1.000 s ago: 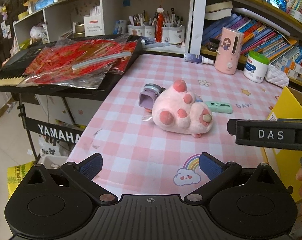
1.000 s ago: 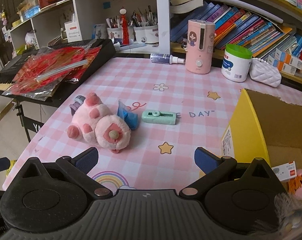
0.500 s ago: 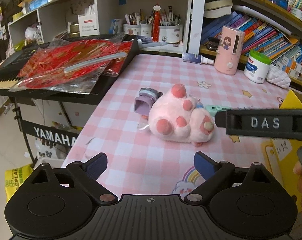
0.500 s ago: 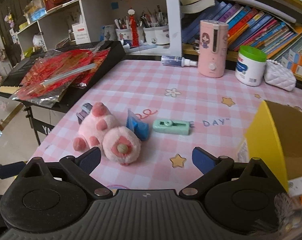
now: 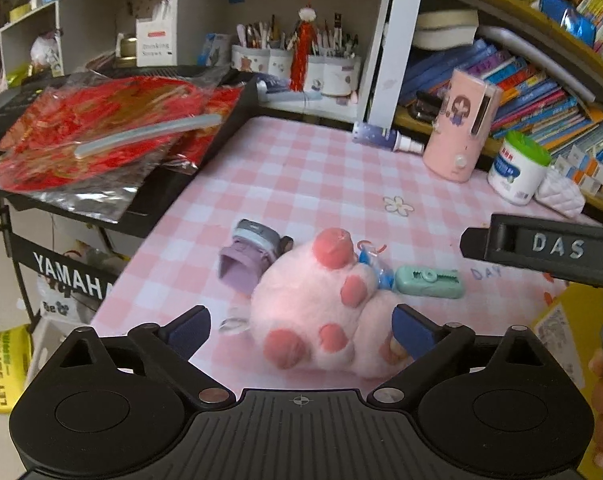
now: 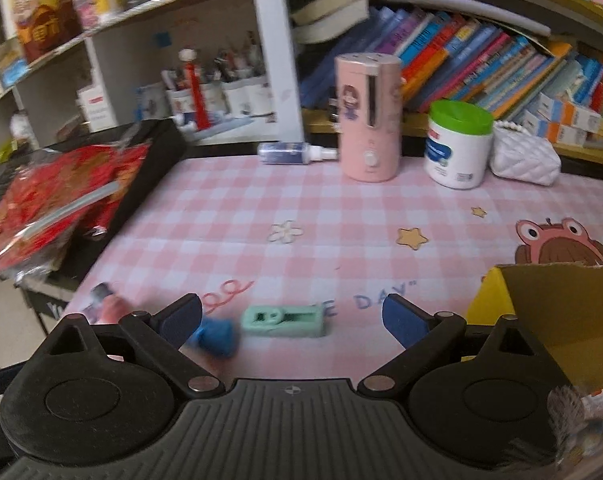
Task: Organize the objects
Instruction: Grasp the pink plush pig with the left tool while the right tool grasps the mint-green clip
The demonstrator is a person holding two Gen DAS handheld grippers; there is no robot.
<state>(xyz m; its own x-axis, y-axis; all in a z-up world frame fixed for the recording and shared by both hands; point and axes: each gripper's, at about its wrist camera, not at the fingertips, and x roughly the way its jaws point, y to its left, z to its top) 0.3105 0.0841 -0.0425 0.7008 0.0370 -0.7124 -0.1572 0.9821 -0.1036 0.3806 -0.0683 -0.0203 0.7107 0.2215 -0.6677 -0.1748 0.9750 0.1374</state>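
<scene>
**Pink plush framed by the left claw near the desk's left edge**

The left claw [image 5: 300, 326] is held with its fingers wide apart, and the pink plush toy [image 5: 321, 312] is seen lying between them on the pink checked desk [image 5: 301, 176], near the desk's left edge. Whether the pads touch the plush cannot be told. A purple holder [image 5: 247, 258] is pressed against the plush's far left side, and a small blue packet [image 5: 375, 270] is wedged against its right. Just beside that, a mint-green case [image 5: 428, 282] is laid flat.

The right claw [image 6: 291, 320] is also spread open, with nothing gripped, above the mint-green case. A yellow cardboard box [image 6: 557, 304] is placed at the desk's right edge. Along the back edge a spray bottle [image 6: 293, 153], a pink humidifier [image 6: 368, 118], a green-lidded tub [image 6: 457, 146] and a white quilted pouch [image 6: 525, 156] are lined up.
</scene>
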